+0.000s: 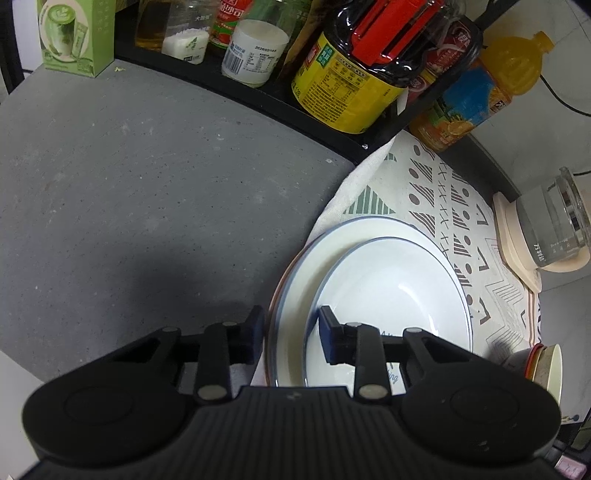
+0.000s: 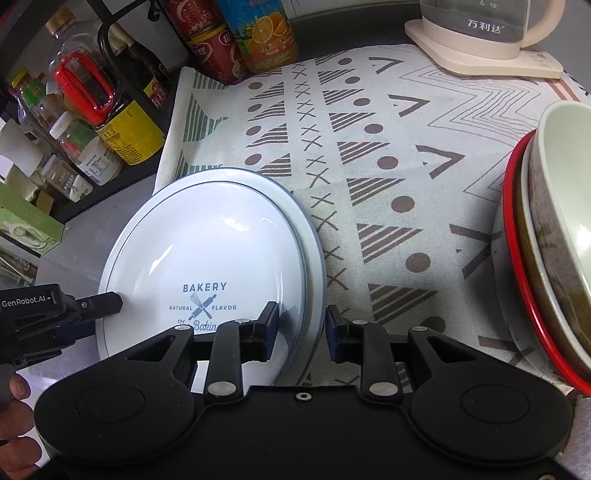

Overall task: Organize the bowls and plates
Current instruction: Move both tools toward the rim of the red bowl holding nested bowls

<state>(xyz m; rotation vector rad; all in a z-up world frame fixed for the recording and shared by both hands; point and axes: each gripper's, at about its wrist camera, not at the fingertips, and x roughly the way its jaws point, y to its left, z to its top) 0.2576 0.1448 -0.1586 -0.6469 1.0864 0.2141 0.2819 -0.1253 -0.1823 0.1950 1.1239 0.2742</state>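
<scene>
A white "BAKERY" plate (image 2: 207, 251) with a thin blue rim lies stacked on a larger white plate (image 2: 314, 258) on the patterned cloth (image 2: 388, 155). The same stack shows in the left wrist view, upper plate (image 1: 391, 288) on lower plate (image 1: 295, 288). My left gripper (image 1: 291, 332) is open, its jaws straddling the left rims of the stack; it also shows in the right wrist view (image 2: 92, 306). My right gripper (image 2: 301, 332) is open, its jaws straddling the right rims. Nested bowls (image 2: 546, 251), one red-rimmed, stand at the right and show in the left wrist view (image 1: 543, 365).
A black rack of bottles and jars (image 1: 347, 70) lines the back left. An orange juice bottle (image 2: 266, 33) and a glass kettle on a cream base (image 2: 484, 40) stand at the back. A green box (image 1: 74, 37) sits on the grey counter (image 1: 147, 184).
</scene>
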